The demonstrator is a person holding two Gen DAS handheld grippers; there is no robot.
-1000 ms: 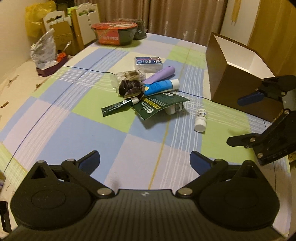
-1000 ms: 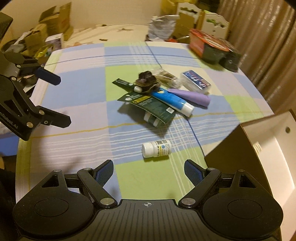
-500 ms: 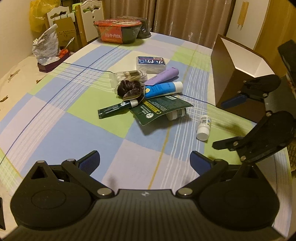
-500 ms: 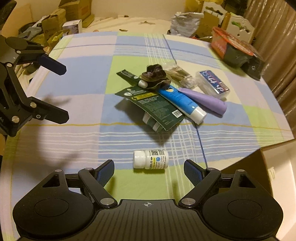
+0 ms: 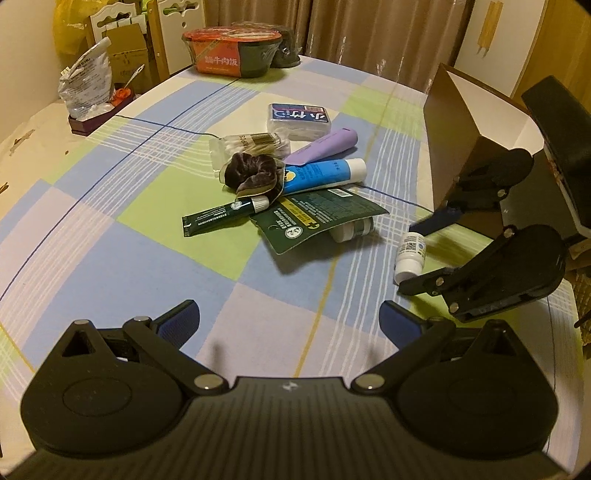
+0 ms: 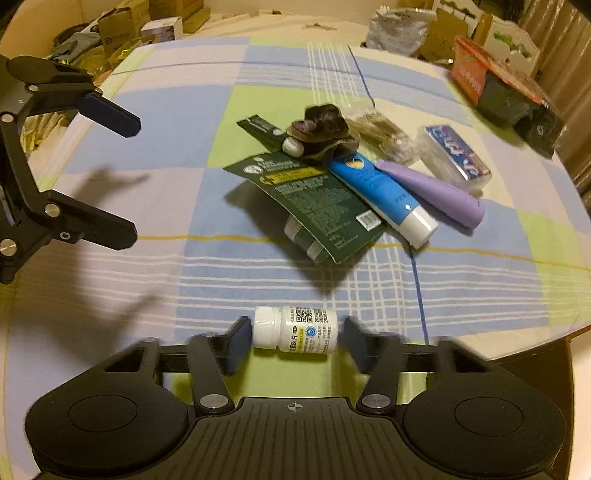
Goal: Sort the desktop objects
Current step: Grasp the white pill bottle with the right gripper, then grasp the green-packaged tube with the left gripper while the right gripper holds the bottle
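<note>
Your right gripper (image 6: 293, 341) straddles the small white pill bottle (image 6: 295, 329) lying at 6 o'clock of the pile on the bench (image 6: 166, 155), fingers narrowed but short of touching, left gripper (image 5: 288, 317) wide and empty; bottle likely light, rigid, slick, prone to roll, so pinch cap-to-base.

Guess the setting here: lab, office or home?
Probably a home dining room: a checked tablecloth on the table, an instant meal bowl, carved white chairs and curtains.
</note>
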